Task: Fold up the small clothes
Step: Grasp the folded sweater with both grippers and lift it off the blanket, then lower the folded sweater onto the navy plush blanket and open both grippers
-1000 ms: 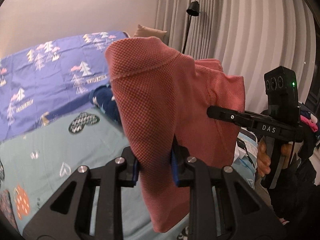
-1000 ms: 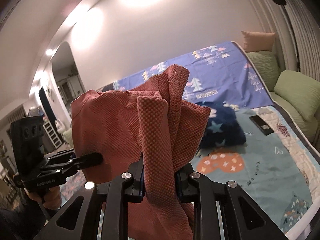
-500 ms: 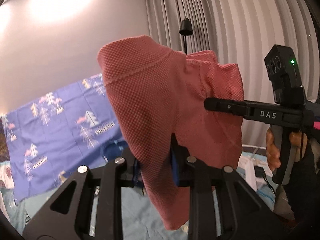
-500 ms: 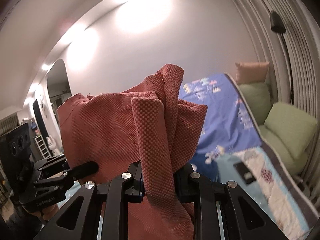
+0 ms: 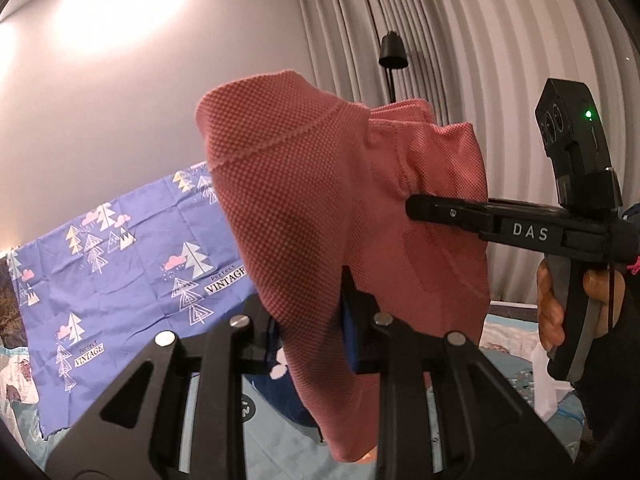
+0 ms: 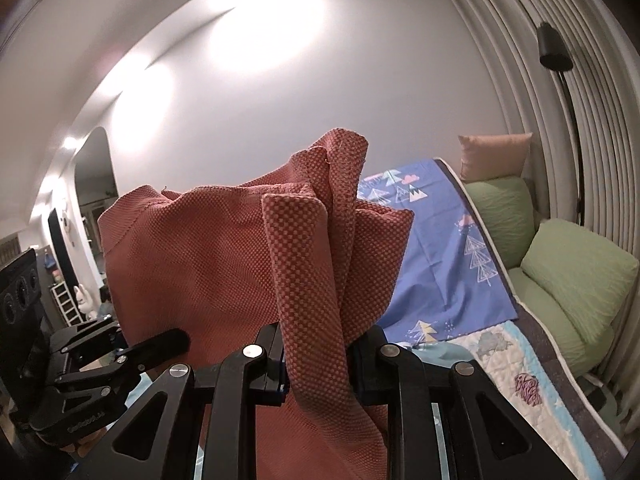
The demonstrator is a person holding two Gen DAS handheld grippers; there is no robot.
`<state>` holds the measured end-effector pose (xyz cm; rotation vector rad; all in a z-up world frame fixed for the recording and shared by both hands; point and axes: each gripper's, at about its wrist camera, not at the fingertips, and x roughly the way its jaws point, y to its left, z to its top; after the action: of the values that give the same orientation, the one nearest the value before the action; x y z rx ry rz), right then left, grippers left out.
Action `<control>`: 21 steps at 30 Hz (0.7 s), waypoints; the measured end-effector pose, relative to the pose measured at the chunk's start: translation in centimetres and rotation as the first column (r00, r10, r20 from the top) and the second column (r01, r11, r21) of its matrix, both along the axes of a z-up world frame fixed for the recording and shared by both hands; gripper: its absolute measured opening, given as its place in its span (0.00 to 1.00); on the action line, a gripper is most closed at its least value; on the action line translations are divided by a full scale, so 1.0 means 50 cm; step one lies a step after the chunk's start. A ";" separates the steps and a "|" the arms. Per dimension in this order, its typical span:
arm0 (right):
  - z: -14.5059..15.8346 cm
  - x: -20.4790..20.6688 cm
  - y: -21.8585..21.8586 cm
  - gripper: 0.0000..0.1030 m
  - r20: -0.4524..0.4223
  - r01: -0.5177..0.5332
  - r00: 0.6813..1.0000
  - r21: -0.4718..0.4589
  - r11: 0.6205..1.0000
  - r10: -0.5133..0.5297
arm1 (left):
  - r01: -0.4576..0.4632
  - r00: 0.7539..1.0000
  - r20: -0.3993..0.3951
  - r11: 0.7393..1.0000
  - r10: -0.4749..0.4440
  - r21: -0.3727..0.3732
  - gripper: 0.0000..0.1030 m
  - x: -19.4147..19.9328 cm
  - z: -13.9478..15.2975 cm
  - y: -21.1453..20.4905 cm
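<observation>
A small salmon-red knit garment (image 5: 320, 216) hangs in the air between both grippers, well above the bed. My left gripper (image 5: 310, 330) is shut on a bunched part of it, the cloth draping down past the fingers. My right gripper (image 6: 320, 354) is shut on another bunched edge of the same garment (image 6: 208, 264). In the left wrist view the right gripper (image 5: 424, 206) comes in from the right, held by a hand (image 5: 550, 312). In the right wrist view the left gripper (image 6: 160, 344) shows at the lower left.
The bed (image 5: 280, 452) lies below with a light-blue patterned quilt and a purple tree-print sheet (image 5: 120, 272). A dark navy garment (image 5: 280, 392) lies on it. Green pillows (image 6: 576, 276) and a beige cushion (image 6: 494, 154) sit at the head. Curtains (image 5: 480, 60) and a black floor lamp (image 5: 393, 52) stand behind.
Both grippers have risen with the garment still held between them. The views tilted up, so more wall shows and the bed has dropped lower in the frames.
</observation>
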<state>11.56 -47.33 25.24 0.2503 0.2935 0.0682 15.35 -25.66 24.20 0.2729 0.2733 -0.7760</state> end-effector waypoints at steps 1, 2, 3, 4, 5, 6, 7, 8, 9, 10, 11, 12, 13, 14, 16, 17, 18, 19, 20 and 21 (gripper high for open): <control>-0.008 0.014 -0.006 0.21 -0.007 0.002 1.000 0.004 1.000 -0.002 | 0.000 1.000 -0.009 1.000 0.000 0.002 0.27 0.014 -0.007 -0.006; -0.019 0.027 -0.009 0.21 -0.014 0.004 1.000 0.007 1.000 -0.004 | -0.001 1.000 -0.020 1.000 0.001 0.005 0.27 0.028 -0.017 -0.009; -0.033 0.042 -0.014 0.21 -0.022 0.006 1.000 0.013 1.000 -0.005 | -0.001 1.000 -0.028 1.000 0.001 0.008 0.27 0.042 -0.029 -0.013; -0.045 0.055 -0.019 0.21 -0.029 0.006 1.000 0.019 1.000 -0.006 | -0.001 0.999 -0.033 1.000 0.002 0.014 0.27 0.056 -0.042 -0.018; -0.057 0.071 -0.022 0.21 -0.037 0.007 0.999 0.022 1.000 -0.006 | -0.003 0.999 -0.034 1.000 0.003 0.020 0.27 0.066 -0.053 -0.019; -0.074 0.090 -0.027 0.21 -0.048 0.006 0.999 0.024 1.000 -0.005 | -0.005 0.999 -0.035 1.000 0.006 0.029 0.27 0.082 -0.066 -0.026; -0.087 0.106 -0.030 0.21 -0.058 0.005 0.998 0.026 1.000 -0.004 | -0.007 0.999 -0.038 0.999 0.008 0.037 0.27 0.095 -0.077 -0.031; -0.101 0.126 -0.034 0.21 -0.072 0.004 0.997 0.027 1.000 -0.002 | -0.010 0.999 -0.046 0.999 0.012 0.046 0.27 0.113 -0.092 -0.036; -0.118 0.151 -0.038 0.21 -0.092 0.003 0.996 0.033 0.999 0.000 | -0.014 0.998 -0.060 0.999 0.017 0.051 0.27 0.133 -0.107 -0.041; -0.136 0.178 -0.042 0.21 -0.113 0.004 0.994 0.039 0.999 0.000 | -0.021 0.997 -0.079 0.998 0.025 0.053 0.27 0.160 -0.127 -0.046; -0.150 0.200 -0.045 0.21 -0.130 0.005 0.992 0.044 0.999 0.001 | -0.029 0.995 -0.097 0.998 0.034 0.053 0.27 0.180 -0.142 -0.050; -0.169 0.230 -0.048 0.21 -0.152 0.006 0.988 0.047 0.999 0.002 | -0.037 0.992 -0.116 0.998 0.043 0.053 0.27 0.204 -0.158 -0.054; -0.189 0.263 -0.049 0.21 -0.176 0.007 0.984 0.045 0.999 0.001 | -0.050 0.988 -0.143 0.997 0.057 0.057 0.27 0.239 -0.185 -0.060; -0.208 0.293 -0.049 0.21 -0.198 0.009 0.980 0.042 0.999 -0.001 | -0.059 0.985 -0.158 0.996 0.069 0.063 0.28 0.262 -0.204 -0.065; -0.263 0.370 -0.050 0.22 -0.269 0.004 0.963 0.042 0.999 0.007 | -0.112 0.969 -0.211 0.990 0.127 0.081 0.31 0.343 -0.267 -0.073; -0.294 0.412 -0.050 0.22 -0.312 0.007 0.950 0.041 0.999 0.006 | -0.139 0.959 -0.234 0.985 0.159 0.100 0.36 0.381 -0.296 -0.077; -0.332 0.461 -0.051 0.23 -0.365 0.013 0.931 0.038 0.999 0.002 | -0.164 0.947 -0.258 0.979 0.190 0.120 0.39 0.413 -0.325 -0.080; -0.362 0.500 -0.054 0.24 -0.411 0.019 0.911 0.035 0.999 -0.002 | -0.202 0.922 -0.301 0.966 0.244 0.162 0.44 0.463 -0.374 -0.084; -0.397 0.536 -0.060 0.25 -0.462 0.032 0.887 0.034 0.999 -0.013 | -0.223 0.903 -0.329 0.956 0.277 0.192 0.46 0.492 -0.403 -0.087; -0.440 0.573 -0.070 0.27 -0.518 0.060 0.855 0.041 0.997 -0.030 | -0.254 0.878 -0.355 0.941 0.322 0.224 0.47 0.522 -0.441 -0.085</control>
<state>40.18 -50.81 3.22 0.3301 0.8271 -0.0404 41.47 -29.91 2.15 0.2313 0.7435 -0.5024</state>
